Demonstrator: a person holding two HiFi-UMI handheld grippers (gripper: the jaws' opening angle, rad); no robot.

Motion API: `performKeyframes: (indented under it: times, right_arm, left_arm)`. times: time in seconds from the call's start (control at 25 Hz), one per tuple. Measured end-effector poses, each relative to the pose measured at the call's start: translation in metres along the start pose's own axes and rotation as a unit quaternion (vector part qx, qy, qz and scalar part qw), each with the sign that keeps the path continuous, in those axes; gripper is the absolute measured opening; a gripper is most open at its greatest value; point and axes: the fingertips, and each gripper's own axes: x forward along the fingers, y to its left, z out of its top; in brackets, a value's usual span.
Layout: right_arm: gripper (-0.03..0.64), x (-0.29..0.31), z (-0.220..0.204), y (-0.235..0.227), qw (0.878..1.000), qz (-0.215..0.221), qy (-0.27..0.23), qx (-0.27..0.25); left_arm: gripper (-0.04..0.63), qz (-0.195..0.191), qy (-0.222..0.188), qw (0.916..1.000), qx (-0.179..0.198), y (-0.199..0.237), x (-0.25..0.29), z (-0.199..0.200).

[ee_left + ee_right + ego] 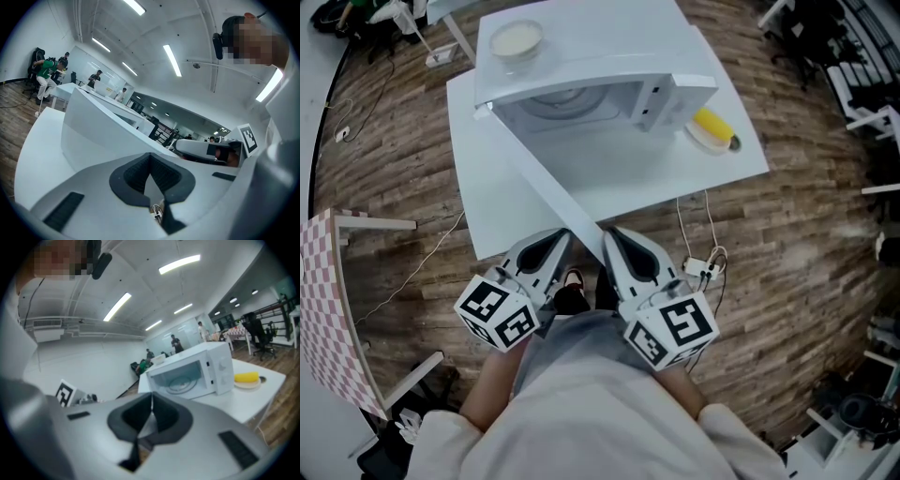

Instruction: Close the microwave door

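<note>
Standing toward 12 o'clock on the white desk [619,178], the microwave [609,56] has its door [539,169] swung wide open, the panel running from the oven's left front corner down toward 6 o'clock, out past the desk edge. The door's free end lies between the tips of the two claws; whether it touches either one cannot be told. The left claw [561,239], at 7 o'clock of that end, has its jaws pressed together with nothing between them, and its own view shows the door as a broad white slab just ahead. The right claw [609,234], at 5 o'clock, is likewise closed and empty, and its view looks into the open cavity with the round turntable inside. A pale bowl [517,39] sits on the microwave's top at its 10 o'clock corner. At 3 o'clock of the oven a banana [712,124] rests on a small plate [703,141] on the desk.
</note>
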Motion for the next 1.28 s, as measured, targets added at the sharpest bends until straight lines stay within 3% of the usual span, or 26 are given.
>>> performKeyframes:
  times: [0.76,0.92,1.28]
  right_arm:
    - [0.023,0.007,0.027,-0.052,1.0,-0.021,-0.008,0.008]
    - [0.023,0.01,0.033,-0.064,1.0,-0.02,-0.008,0.008]
    - [0.023,0.023,0.05,-0.093,1.0,-0.011,-0.007,0.009]
  left_arm:
    - [0.014,-0.017,-0.007,0.9998,-0.013,-0.005,0.045,0.013]
    - [0.014,-0.024,-0.019,0.9991,-0.031,-0.006,0.056,0.016]
    - [0.014,-0.019,-0.022,0.999,-0.034,-0.005,0.083,0.024]
